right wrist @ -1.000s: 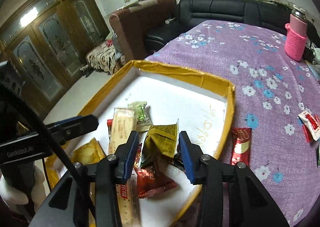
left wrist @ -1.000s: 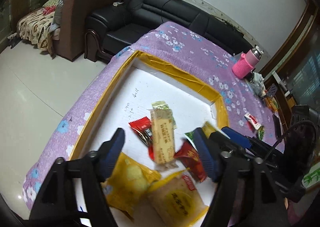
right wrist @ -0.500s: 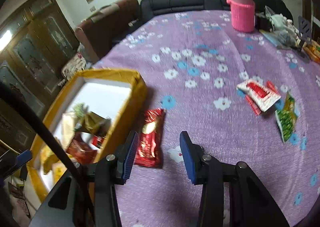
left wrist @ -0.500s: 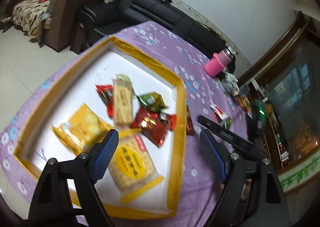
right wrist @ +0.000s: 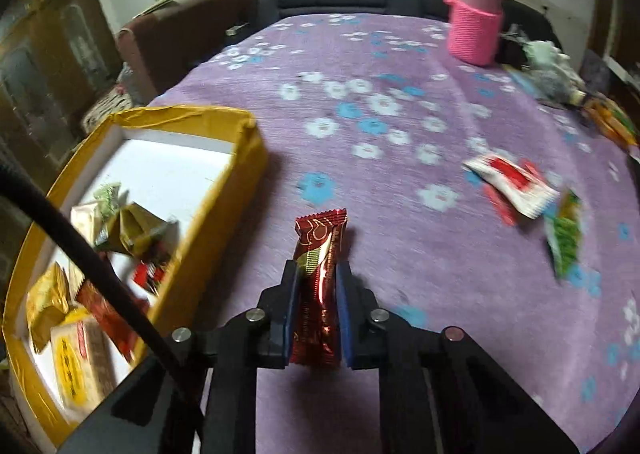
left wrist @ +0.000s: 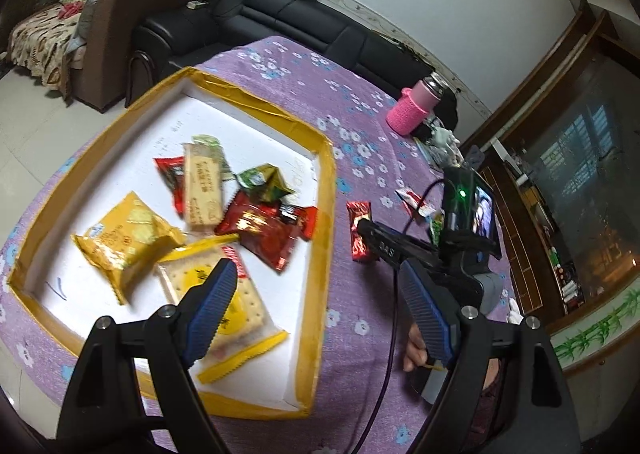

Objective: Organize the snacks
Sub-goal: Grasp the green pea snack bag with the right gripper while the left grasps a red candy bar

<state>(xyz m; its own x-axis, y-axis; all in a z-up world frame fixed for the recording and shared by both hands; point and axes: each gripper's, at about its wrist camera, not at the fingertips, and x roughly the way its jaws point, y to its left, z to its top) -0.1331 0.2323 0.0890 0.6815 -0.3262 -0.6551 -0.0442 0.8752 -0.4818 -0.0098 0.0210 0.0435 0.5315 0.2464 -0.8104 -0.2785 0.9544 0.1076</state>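
Right gripper: jaws just closed, now pinching the long shiny red foil snack bar, which lies on the counter beside the tray.
Left gripper: spread wide, holding nothing, above the tray's near corner.
Tray: shallow yellow-rimmed white box holding several snack packets.
Counter: purple flowered cloth; pink knitted-sleeve bottle far back.

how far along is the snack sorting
Done: several packets already lie in the yellow-rimmed white tray. In hand: the right gripper has just closed on the long red foil snack bar beside it. Left: the red-and-white packet and green packet on the purple floral cloth.
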